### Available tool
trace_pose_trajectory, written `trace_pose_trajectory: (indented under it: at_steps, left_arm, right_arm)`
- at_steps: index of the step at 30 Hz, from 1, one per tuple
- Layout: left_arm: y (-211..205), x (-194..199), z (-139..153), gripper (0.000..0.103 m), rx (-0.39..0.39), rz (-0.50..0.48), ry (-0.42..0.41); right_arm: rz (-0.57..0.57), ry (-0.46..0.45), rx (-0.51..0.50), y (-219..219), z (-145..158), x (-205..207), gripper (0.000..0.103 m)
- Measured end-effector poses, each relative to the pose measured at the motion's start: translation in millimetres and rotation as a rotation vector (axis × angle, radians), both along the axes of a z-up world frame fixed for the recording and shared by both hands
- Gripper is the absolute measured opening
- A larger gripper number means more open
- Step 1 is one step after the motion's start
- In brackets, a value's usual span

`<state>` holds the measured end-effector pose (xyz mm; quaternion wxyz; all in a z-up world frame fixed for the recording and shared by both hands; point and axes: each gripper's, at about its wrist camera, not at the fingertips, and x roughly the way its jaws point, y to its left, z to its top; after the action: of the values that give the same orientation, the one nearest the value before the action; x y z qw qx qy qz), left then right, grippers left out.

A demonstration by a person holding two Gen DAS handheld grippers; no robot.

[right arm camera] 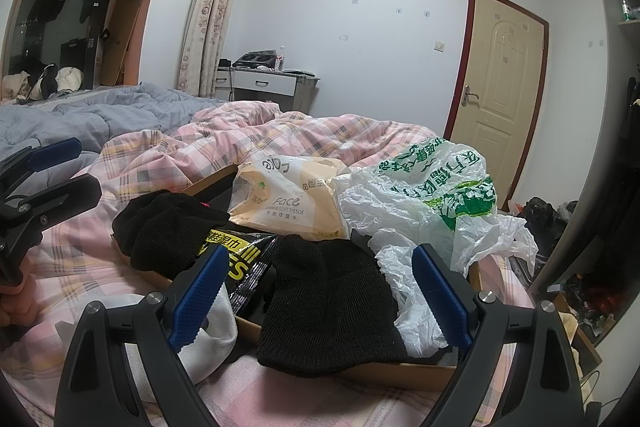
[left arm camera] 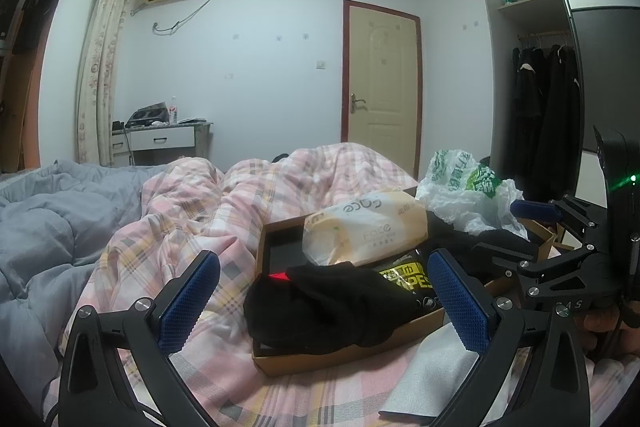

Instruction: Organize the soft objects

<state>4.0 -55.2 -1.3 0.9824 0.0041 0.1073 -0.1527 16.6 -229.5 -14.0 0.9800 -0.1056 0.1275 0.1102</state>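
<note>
Both claws, left gripper [left arm camera: 324, 303] and right gripper [right arm camera: 316, 303], I hold spread and empty before the cardboard box [right arm camera: 400, 373] on the bed; next I'd pinch the black knit hat [right arm camera: 332, 303] draping its rim.

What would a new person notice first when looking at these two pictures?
Probably the shallow cardboard box on the pink plaid quilt, crowded with a black knit hat, a tissue pack and a crumpled white and green plastic bag. Then the open blue-padded right tongs and left tongs in the foreground.
</note>
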Motion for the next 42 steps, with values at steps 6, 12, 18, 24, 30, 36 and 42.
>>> trace_pose_trajectory:
  at_steps: [6, 12, 18, 24, 30, 36, 42]
  left_arm:
    - [-2.2, 0.5, -1.3, 0.103, 0.007, -0.003, -0.001]
    - [-2.5, 0.5, -1.3, 0.103, 0.007, -0.005, -0.002]
    - [-7.0, -0.8, -1.2, 0.103, 0.015, -0.019, -0.004]
    - [-7.6, -1.8, -0.6, 0.103, 0.013, -0.018, -0.008]
    - [-6.8, -1.9, -0.6, 0.103, 0.014, -0.017, -0.007]
    - [-6.9, -1.9, -0.7, 0.103, 0.014, -0.016, -0.007]
    - [-6.7, -1.9, -0.5, 0.103, 0.013, -0.018, -0.008]
  right_arm:
    - [0.0, -0.001, 0.001, -0.3, 0.4, 0.0, 0.092]
    - [0.0, -0.003, 0.003, -0.5, 0.8, -0.3, 0.092]
    - [0.0, -0.003, 0.004, -0.5, 0.9, -0.1, 0.092]
    - [0.0, -0.004, 0.004, -0.4, 0.7, 0.1, 0.092]
    - [0.0, -0.003, 0.005, -0.5, 0.5, 0.1, 0.092]
    - [0.0, -0.004, 0.005, -0.6, 0.3, 0.0, 0.092]
    - [0.0, -0.003, 0.005, -0.6, 0.3, 0.1, 0.092]
